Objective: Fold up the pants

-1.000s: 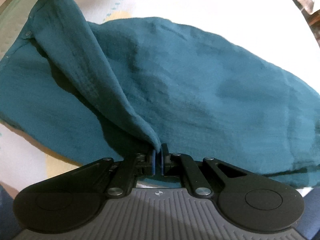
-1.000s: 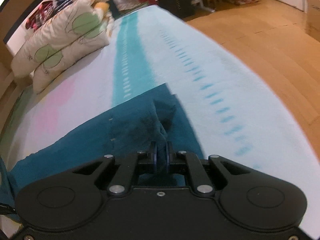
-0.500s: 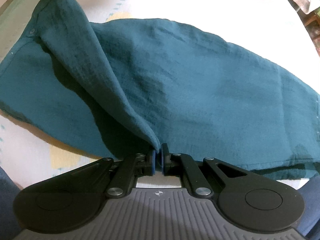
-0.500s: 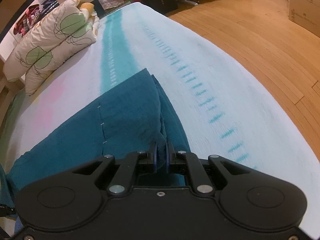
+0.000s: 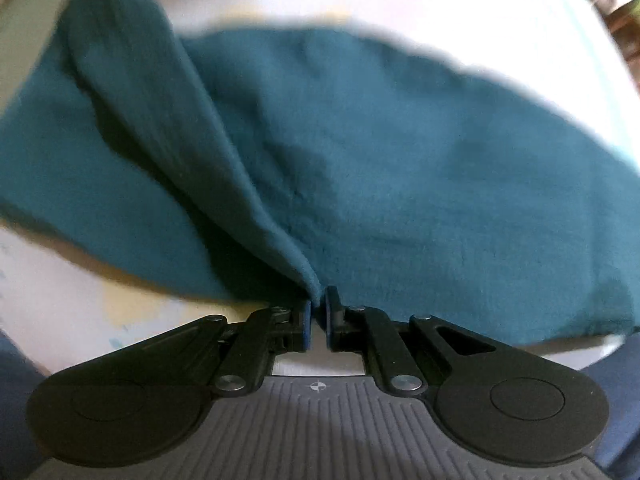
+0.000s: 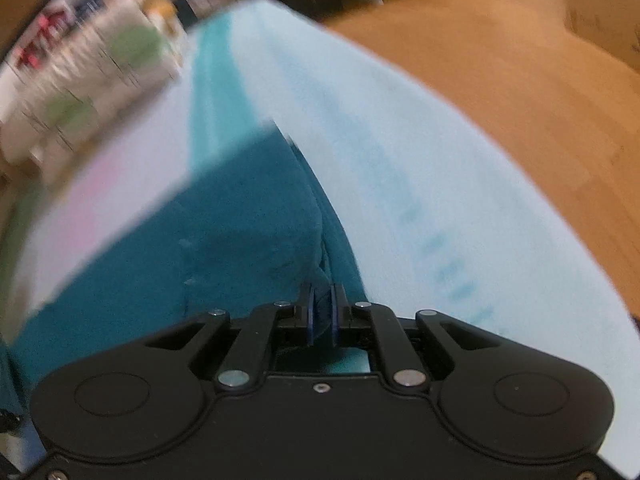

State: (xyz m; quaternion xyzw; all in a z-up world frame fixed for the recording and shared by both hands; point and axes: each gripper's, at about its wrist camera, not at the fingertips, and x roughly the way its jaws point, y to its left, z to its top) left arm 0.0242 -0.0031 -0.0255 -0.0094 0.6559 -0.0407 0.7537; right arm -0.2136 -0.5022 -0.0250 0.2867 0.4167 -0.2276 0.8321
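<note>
The teal pants (image 5: 400, 160) lie spread over a pale bed sheet (image 5: 360, 4). A raised fold of the fabric runs from the upper left down to my left gripper (image 5: 317, 304), which points down at the bed. Its jaws are opening slightly, and the tip of the fold is still pinched between the blue pads. In the right wrist view the pants (image 6: 240, 232) lie folded with one edge along the sheet. My right gripper (image 6: 323, 296) is shut on a bunch of that fabric near the edge. Both views are motion-blurred.
The light blue sheet (image 6: 420, 168) with a teal stripe covers the bed. Patterned pillows (image 6: 100, 72) sit at the far left end. A wooden floor (image 6: 520, 80) lies beyond the bed's right edge, with a cardboard box (image 6: 600, 8) on it.
The right gripper has sunk a little toward the bed with the fabric, and the pants edge now lies flatter. The gap between the left jaws looks slightly wider.
</note>
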